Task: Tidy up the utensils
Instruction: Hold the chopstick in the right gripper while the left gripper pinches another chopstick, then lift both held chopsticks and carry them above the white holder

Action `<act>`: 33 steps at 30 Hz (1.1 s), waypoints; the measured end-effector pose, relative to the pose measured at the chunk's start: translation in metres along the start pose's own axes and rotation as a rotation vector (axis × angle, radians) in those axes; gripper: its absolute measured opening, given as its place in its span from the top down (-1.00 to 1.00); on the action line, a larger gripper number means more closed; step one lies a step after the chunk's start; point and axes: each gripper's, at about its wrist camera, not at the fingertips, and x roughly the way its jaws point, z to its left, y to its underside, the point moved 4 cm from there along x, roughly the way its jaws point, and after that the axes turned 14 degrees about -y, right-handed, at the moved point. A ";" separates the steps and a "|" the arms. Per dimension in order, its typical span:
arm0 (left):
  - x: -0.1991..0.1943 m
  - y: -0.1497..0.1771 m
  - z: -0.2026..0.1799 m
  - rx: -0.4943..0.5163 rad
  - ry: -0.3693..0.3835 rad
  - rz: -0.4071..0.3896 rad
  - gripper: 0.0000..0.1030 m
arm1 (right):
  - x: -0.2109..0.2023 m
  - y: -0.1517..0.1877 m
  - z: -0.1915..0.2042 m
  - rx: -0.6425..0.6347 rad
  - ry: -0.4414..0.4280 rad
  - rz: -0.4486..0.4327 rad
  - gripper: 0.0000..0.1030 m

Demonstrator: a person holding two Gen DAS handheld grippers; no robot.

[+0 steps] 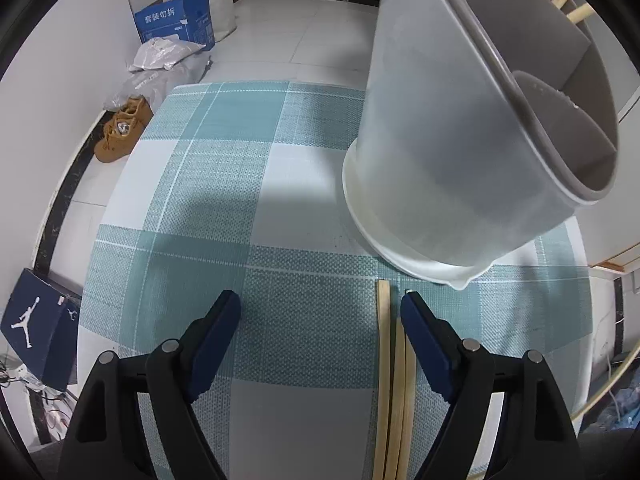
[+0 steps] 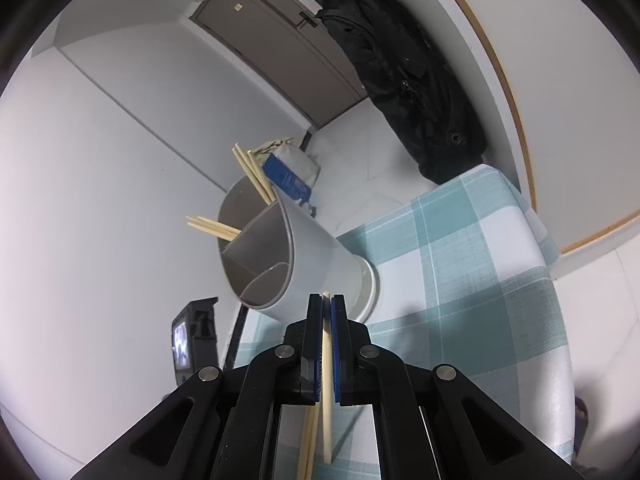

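Note:
A white utensil holder (image 1: 460,152) with grey dividers stands on the checked tablecloth (image 1: 248,208); it also shows in the right wrist view (image 2: 304,256), with several chopsticks (image 2: 252,172) sticking out of its far compartments. My left gripper (image 1: 320,312) is open and empty just above the cloth. Two wooden chopsticks (image 1: 390,380) lie on the cloth beside its right finger. My right gripper (image 2: 327,312) is shut on a chopstick (image 2: 327,380), held near the holder's rim. Another chopstick (image 2: 308,444) lies below it on the cloth.
On the floor to the left are a brown shoe (image 1: 120,132), plastic bags (image 1: 160,60), a blue carton (image 1: 176,20) and a dark shoe box (image 1: 36,328). A black bag (image 2: 404,72) hangs by the door. The table's edges curve away left and right.

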 end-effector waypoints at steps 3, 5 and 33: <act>-0.001 0.000 -0.004 0.016 -0.031 -0.010 -0.44 | 0.000 0.000 0.002 -0.015 0.005 0.000 0.94; -0.001 -0.001 -0.006 0.037 -0.054 -0.020 -0.29 | 0.001 0.000 0.003 -0.019 0.004 0.000 0.94; -0.020 -0.004 0.004 0.058 0.042 -0.072 0.96 | 0.013 0.004 0.014 -0.071 0.029 0.015 0.94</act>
